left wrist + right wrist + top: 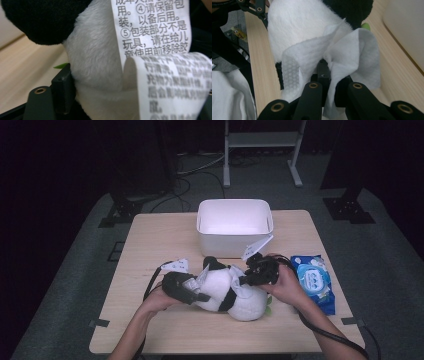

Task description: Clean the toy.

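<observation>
High view: pale wooden desk [150, 240] on grey floor, dark room behind. White bin [234, 226] at the far edge, blue wet-wipe pack [313, 280] at right, panda plush [230, 292] lying mid-desk between both hands.

Left gripper view: left hand-held gripper [75, 100] pressed against white fur beside the printed care label [155, 32]; grip uncertain.

Right gripper view: right hand-held gripper [329, 75] clamped on a white wipe [347, 57] against the plush.

1. High view: we look forward and down from above the person's side onto the table [150, 330], far enough back to take in its far edge and the floor beyond.
2. Left gripper view: we sit very close against the plush panda [95, 57], its printed label [150, 25] legible.
3. Right gripper view: we look along the jaws, close to the same panda [294, 22] and a white wipe [352, 55].
4. All three share the panda [225, 290].
</observation>
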